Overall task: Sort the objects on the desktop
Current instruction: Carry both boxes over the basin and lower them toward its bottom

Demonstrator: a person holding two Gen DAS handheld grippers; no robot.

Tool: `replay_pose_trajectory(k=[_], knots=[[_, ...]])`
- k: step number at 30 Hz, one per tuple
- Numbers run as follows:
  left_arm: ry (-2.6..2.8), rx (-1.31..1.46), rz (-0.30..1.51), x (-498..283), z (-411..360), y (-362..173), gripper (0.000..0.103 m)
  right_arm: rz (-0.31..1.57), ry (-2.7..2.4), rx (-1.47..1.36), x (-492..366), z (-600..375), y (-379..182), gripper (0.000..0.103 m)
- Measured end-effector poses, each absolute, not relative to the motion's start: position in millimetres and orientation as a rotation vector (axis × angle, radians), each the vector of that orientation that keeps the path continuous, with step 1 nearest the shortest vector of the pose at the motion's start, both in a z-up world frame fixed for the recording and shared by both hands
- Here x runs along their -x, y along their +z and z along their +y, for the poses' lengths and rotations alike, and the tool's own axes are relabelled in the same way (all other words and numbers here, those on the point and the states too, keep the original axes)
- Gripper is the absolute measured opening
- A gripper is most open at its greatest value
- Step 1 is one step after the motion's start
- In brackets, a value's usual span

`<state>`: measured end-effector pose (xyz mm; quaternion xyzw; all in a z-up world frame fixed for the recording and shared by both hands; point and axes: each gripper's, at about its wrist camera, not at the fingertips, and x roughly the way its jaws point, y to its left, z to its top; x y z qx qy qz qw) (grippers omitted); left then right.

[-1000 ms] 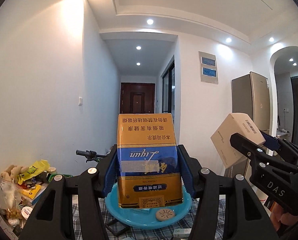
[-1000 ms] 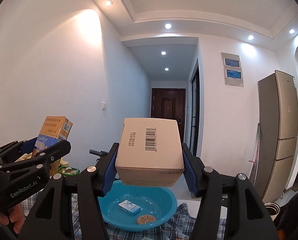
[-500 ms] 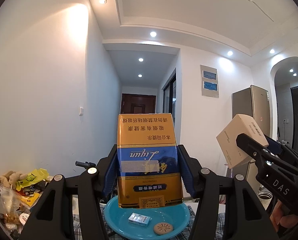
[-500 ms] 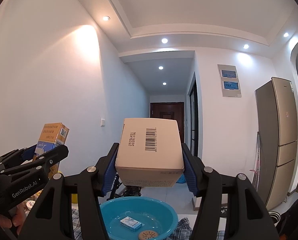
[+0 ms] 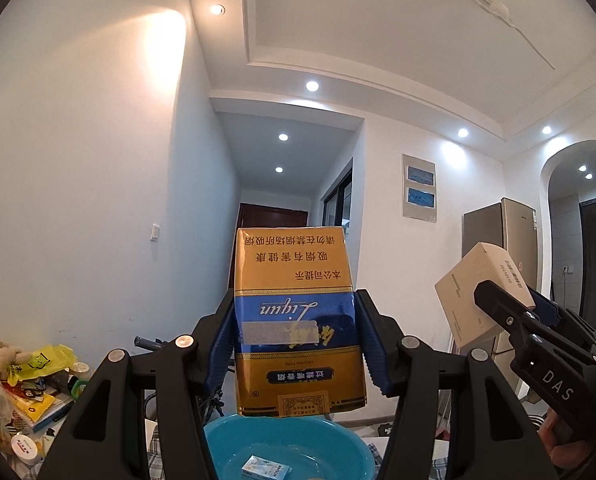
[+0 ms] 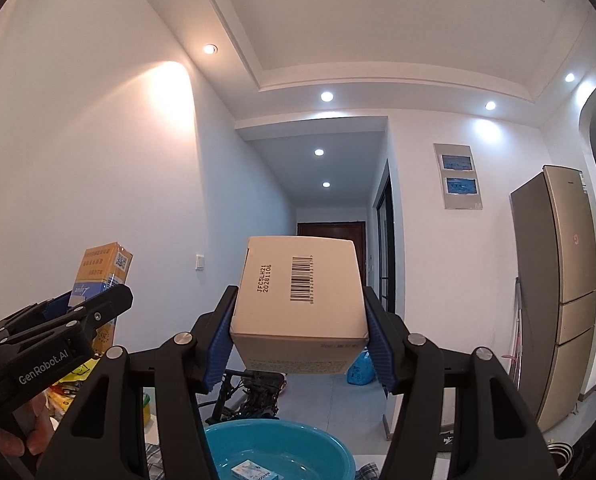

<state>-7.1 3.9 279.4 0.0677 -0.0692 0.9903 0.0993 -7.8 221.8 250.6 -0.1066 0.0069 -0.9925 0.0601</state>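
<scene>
My left gripper (image 5: 296, 344) is shut on a tall yellow and blue carton (image 5: 296, 304), held upright with its print upside down, above a blue basin (image 5: 290, 446). My right gripper (image 6: 298, 336) is shut on a beige cardboard box (image 6: 298, 300) with a barcode on top, also above the basin (image 6: 278, 446). A small blue and white pack (image 5: 266, 469) lies in the basin. In the left wrist view the right gripper (image 5: 509, 316) shows at the right with its box (image 5: 467, 292). In the right wrist view the left gripper (image 6: 86, 316) and carton (image 6: 102, 276) show at the left.
A heap of snack bags and small jars (image 5: 26, 384) sits at the left on the checked tablecloth (image 5: 154, 458). A person's hand (image 6: 26, 424) holds the left gripper's handle. A fridge (image 6: 557, 288) stands at the right and a bicycle (image 6: 254, 392) beyond the table.
Both grippers have risen and tilted upward with their boxes still held. The basin has slid to the bottom edge of both views and more ceiling shows.
</scene>
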Motion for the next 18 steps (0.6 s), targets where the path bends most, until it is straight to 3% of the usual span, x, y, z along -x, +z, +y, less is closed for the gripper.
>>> replay_pose_trajectory(k=[18], knots=[[2.94, -0.151, -0.163, 72, 8, 247, 0.058, -0.077, -2.947, 0.274, 70, 226, 220, 0.057]])
